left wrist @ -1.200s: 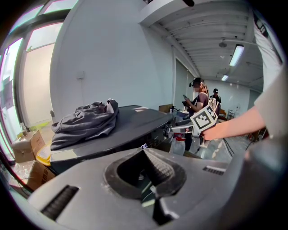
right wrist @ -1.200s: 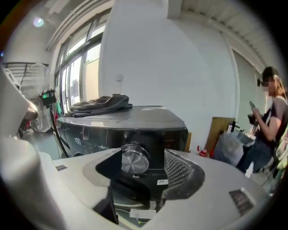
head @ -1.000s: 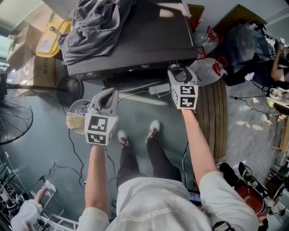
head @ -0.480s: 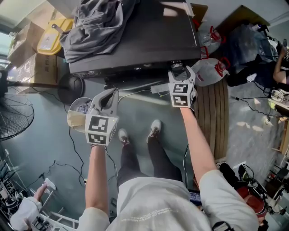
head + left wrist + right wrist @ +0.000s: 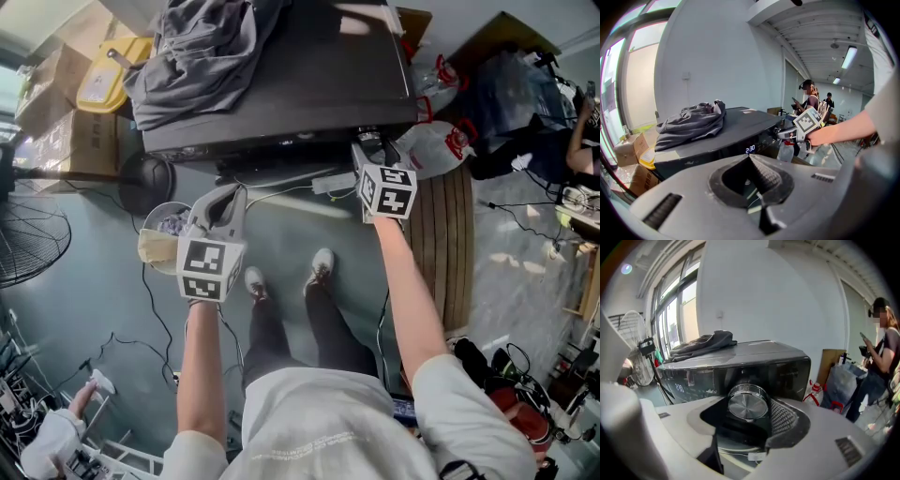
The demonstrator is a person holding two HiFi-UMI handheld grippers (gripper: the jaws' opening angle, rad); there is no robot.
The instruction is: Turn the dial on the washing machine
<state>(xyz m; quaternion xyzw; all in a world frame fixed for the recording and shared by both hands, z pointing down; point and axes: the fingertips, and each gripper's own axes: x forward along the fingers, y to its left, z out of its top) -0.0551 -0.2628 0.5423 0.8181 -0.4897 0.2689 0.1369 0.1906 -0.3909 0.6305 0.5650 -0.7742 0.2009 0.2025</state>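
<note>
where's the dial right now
In the right gripper view, the dial sits between the jaws of the right gripper, on the front of the washing machine, toward its right end.

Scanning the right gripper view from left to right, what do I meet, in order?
White standing fan → crumpled grey garment → round silver metal dial → brown cardboard sheet leaning on the wall → standing person in dark clothes.
</note>
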